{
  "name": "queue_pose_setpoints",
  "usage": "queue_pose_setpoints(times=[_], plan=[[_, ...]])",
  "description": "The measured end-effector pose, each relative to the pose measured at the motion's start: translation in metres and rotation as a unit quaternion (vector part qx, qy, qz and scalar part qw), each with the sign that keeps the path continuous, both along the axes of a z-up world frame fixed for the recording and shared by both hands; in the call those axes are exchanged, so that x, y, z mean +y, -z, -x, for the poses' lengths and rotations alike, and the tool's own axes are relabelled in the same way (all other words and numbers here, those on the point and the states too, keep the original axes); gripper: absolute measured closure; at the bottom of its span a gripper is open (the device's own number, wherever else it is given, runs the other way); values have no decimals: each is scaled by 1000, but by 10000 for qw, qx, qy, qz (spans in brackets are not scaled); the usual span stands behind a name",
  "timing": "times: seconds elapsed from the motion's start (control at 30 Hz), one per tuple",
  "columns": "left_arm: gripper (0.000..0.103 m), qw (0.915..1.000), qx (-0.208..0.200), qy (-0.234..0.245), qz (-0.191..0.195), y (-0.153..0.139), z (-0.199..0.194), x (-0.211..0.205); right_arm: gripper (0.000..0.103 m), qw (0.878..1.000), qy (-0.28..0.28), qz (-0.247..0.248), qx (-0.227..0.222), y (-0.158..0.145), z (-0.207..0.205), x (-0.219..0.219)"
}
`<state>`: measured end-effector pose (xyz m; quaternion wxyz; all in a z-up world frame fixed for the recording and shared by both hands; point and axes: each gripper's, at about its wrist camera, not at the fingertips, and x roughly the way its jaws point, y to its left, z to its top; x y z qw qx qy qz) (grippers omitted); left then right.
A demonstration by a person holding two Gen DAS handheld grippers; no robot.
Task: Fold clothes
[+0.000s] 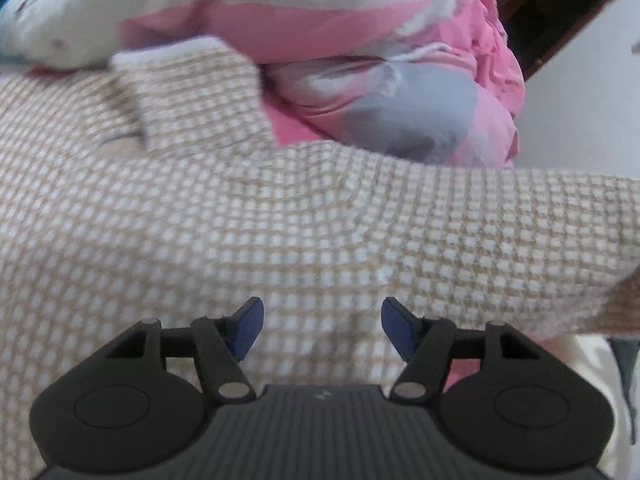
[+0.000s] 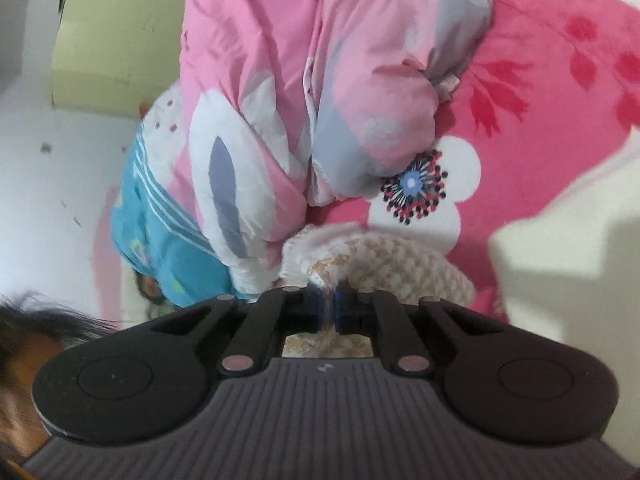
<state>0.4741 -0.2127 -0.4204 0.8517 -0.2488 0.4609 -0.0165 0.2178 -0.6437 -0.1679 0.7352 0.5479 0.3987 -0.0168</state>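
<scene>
Nearest my left lens sits the left gripper [image 1: 322, 328], its blue-padded fingers [image 1: 249, 326] spread wide, nothing between them. Just beyond and beneath them I see the beige-and-white checked knit garment [image 1: 280, 216], spread across most of the left view, a folded flap or sleeve lying on its far left part.

Right gripper [image 2: 329, 306]: jaws closed tight, pinching a bunched edge of that same checked knit. From the right wrist view the pinched cloth bulges out just past the fingertips, and a bit of it shows through the gap behind the pads.

Farther out I note a puffy pink quilt with white and grey flower shapes [image 2: 280, 100], heaped beyond the garment. A bright pink bedsheet with red leaf prints and a white blossom [image 2: 540, 92] lies to the right of the quilt. A blue striped cloth [image 2: 160, 232] pokes out at the quilt's left edge.

Far left in the right view, a pale yellow box-like cabinet [image 2: 116, 40] stands against a white wall. A person's dark hair [image 2: 36, 316] shows at the near left corner. Both views are slightly blurred.
</scene>
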Motion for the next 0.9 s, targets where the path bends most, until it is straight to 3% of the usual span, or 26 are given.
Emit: queue_pose_setpoints(times=[0.17, 0.3, 0.4, 0.5, 0.6, 0.73, 0.9], plan=[[39, 9983, -299, 141, -475, -1, -36, -41, 99, 9993, 25, -359, 114, 29, -3, -9], [39, 9971, -455, 232, -564, 10, -60, -65, 99, 9976, 98, -659, 202, 53, -6, -18], [38, 9969, -68, 536, -577, 31, -78, -82, 99, 9961, 91, -863, 156, 66, -15, -21], [38, 9963, 29, 621, -601, 37, -79, -85, 99, 9939, -17, -1089, 174, 79, -25, -13], [38, 9984, 119, 515, -192, 21, -69, -62, 99, 9908, -52, -1348, 91, 87, -30, -3], [38, 9994, 167, 161, 238, -22, -35, -10, 99, 9885, -57, -1511, -79, 86, -35, 9], [36, 9984, 215, -496, 177, -94, 26, 81, 99, 9846, -253, -1714, -247, 82, -48, 37]])
